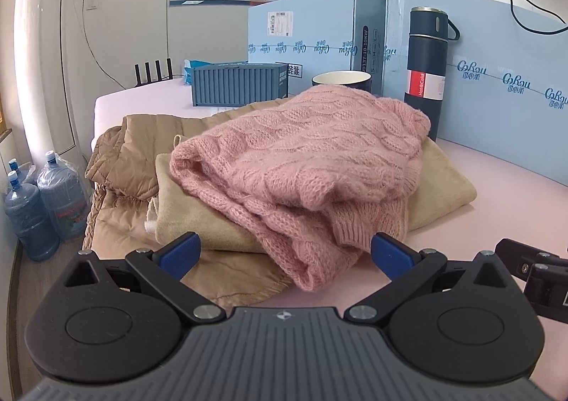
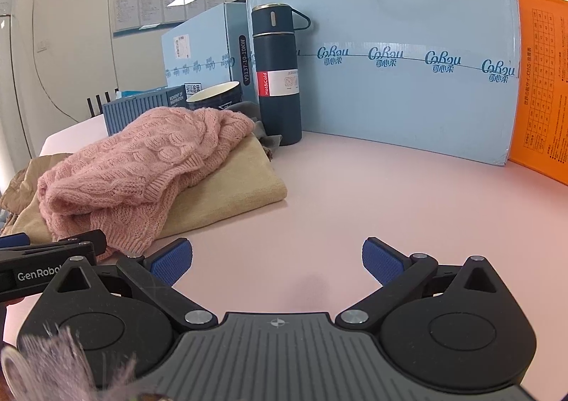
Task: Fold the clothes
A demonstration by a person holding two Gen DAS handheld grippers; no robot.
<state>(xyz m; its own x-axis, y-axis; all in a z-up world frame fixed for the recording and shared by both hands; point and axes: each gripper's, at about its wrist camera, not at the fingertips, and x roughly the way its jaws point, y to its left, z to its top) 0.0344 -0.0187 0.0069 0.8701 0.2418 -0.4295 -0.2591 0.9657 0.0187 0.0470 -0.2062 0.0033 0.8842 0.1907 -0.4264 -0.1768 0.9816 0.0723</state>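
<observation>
The pink knit sweater (image 1: 301, 159) sits bundled on top of the folded beige cloth (image 1: 198, 220), and both lie over a tan quilted jacket (image 1: 120, 159) at the left end of the pink table (image 2: 355, 195). Its long axis runs from the near-left hem up toward the dark blue flask (image 2: 276, 74) at the back right. The near hem droops off the beige cloth toward you, and that's your way in.

Your left gripper (image 1: 284, 255) is right there: the hem hangs between its blue pads (image 1: 179, 253), and I can't tell whether it touches them. Jaws are spread wide, holding nothing.

Your right gripper (image 2: 277, 260) is the farther one. It faces bare table, with the sweater off to its left and well apart from its right finger. Jaws wide open here too, empty.

So the left is my pick to bite first, straight ahead onto that hem. The right would have to swing left across the table to reach the far ribbed edge (image 2: 167, 184). Watch the cup (image 2: 213, 93) and flask behind the pile if you lift it.
</observation>
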